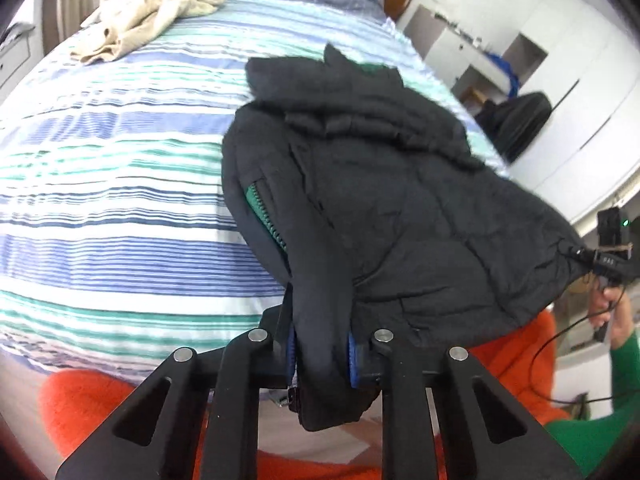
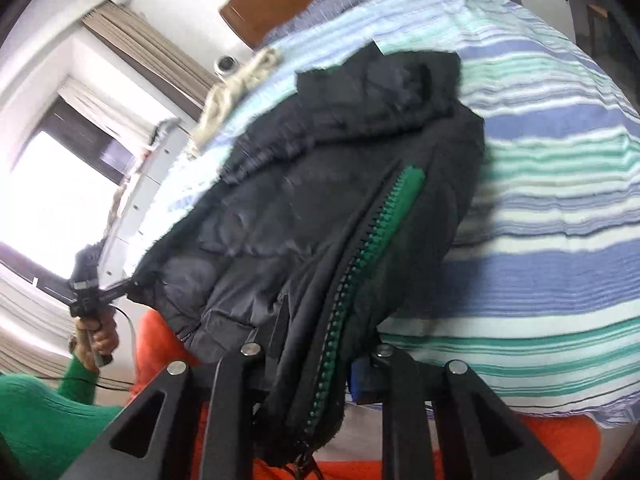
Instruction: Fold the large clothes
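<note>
Left wrist view puts the black quilted puffer jacket with the green zipper [image 1: 360, 184] straight ahead at twelve o'clock, its hem bunched between the blue pads of the left gripper [image 1: 322, 354], whose jaws are closed down tight on a thick fold of the fabric. From there the hem runs out toward three o'clock, where the right gripper [image 1: 600, 258] pinches the far corner; its jaws look shut on the cloth, though small at this range. Right wrist view confirms that hold from its own side: the zipper edge of the jacket [image 2: 320, 216] passes between the narrowly set jaws of the right gripper [image 2: 316, 364], and the left gripper [image 2: 120, 286] shows at nine o'clock gripping the other hem corner.

Both tools are equally near, one at each end of the hem. The jacket's long axis runs away from the jaws toward the collar and hood at twelve o'clock, which rest on the blue, white and teal striped bedspread [image 1: 112, 184]. I judge that a fold would carry the hem forward along that axis onto the collar.

A crumpled cream cloth garment [image 1: 152, 16] lies well apart at eleven o'clock. An orange fleece blanket [image 1: 88, 404] sits below, at six.
</note>
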{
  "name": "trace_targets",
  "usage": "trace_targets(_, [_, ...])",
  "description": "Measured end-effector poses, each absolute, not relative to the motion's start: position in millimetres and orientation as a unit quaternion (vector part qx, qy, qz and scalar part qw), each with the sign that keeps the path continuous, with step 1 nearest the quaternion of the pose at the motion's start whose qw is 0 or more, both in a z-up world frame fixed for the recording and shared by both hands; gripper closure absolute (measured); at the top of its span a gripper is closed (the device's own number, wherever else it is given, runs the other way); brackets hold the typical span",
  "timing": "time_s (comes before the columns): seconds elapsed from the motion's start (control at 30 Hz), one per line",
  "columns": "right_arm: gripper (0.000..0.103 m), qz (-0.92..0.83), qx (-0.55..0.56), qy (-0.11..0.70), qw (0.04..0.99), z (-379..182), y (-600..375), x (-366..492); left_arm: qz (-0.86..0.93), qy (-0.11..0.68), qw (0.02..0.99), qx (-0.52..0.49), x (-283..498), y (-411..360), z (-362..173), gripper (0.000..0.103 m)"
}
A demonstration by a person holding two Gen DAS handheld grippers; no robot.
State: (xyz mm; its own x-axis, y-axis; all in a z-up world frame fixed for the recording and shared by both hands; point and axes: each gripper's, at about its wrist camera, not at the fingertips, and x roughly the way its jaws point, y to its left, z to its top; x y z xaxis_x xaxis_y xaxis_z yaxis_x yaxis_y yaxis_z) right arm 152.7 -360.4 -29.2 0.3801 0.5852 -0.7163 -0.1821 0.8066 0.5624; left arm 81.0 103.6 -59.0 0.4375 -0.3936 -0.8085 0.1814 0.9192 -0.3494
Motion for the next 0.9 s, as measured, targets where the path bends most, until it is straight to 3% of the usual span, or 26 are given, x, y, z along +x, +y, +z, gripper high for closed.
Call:
trace_targets(0.3, [0.084,0.246,0.214,0.553,0.766,-44.5,-346.5,117.2,-0.161,0.554,0.813,-0.078,24.8,110.4,-82.4,0.086])
trace_targets(0.57, [0.084,0.261,0.284,0.563,0.731,-21.5,-342.5,77.7,-0.208,0.549,0.807,-0.054,-15.3,123.5,-13.7,0.085])
trace_targets(0.73, [0.085,0.289,0.298,0.508,0.755,13.6,-352.0,131.8,-0.228,0.476,0.84,-0.123,51.2,137.1,27.2,0.085])
trace_targets(0.9, [0.085,0.292,0.333,0.473,0.762,-1.5,-367.2,241.0,-0.203,0.455,0.85,-0.17,166.5,130.9,12.8,0.084])
